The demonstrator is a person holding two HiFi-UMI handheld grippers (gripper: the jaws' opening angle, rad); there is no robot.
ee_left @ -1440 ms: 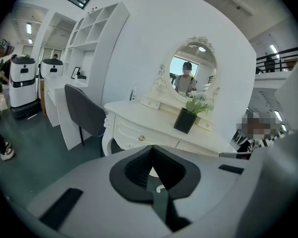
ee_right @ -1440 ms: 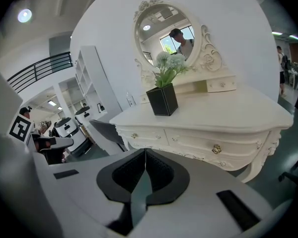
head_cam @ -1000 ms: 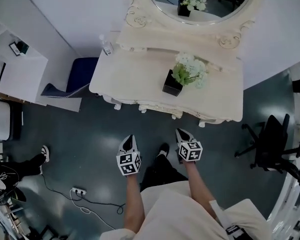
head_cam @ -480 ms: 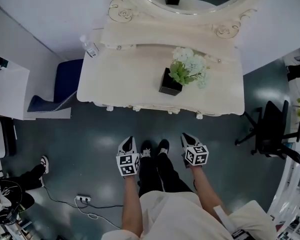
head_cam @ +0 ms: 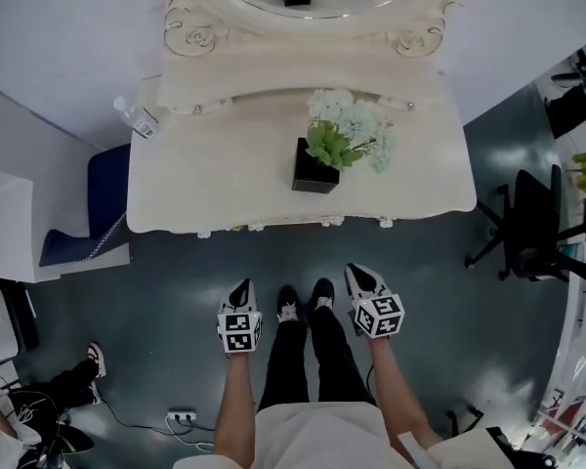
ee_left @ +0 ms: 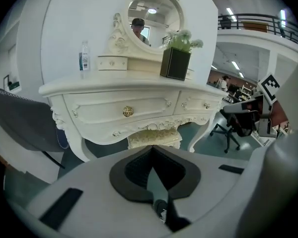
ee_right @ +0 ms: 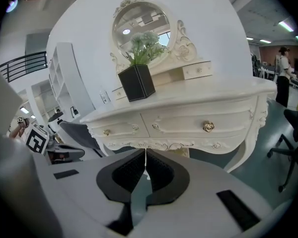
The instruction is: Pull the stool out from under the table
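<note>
The cream stool [ee_left: 154, 139] stands tucked under the ornate white dressing table [ee_left: 139, 110], between its curved legs. The right gripper view shows only a sliver of the stool [ee_right: 181, 151] below the table's carved apron [ee_right: 188, 125]. In the head view the tabletop [head_cam: 215, 189] hides the stool. My left gripper [head_cam: 240, 289] and right gripper [head_cam: 356, 274] hover in front of the table's near edge, one on each side of the person's shoes. Both point at the table, and both are shut with nothing in them. Neither touches the table or the stool.
A black pot of white flowers [head_cam: 317, 167] and a water bottle [head_cam: 137, 118] stand on the table, below an oval mirror. A black office chair [head_cam: 532, 228] is at the right, a blue chair [head_cam: 103, 189] at the left. A power strip [head_cam: 181, 418] with its cable lies on the floor.
The table sits lower and more centred in the head view. Both grippers have sunk, the left one more, and it has rolled. The person's feet now stand together.
</note>
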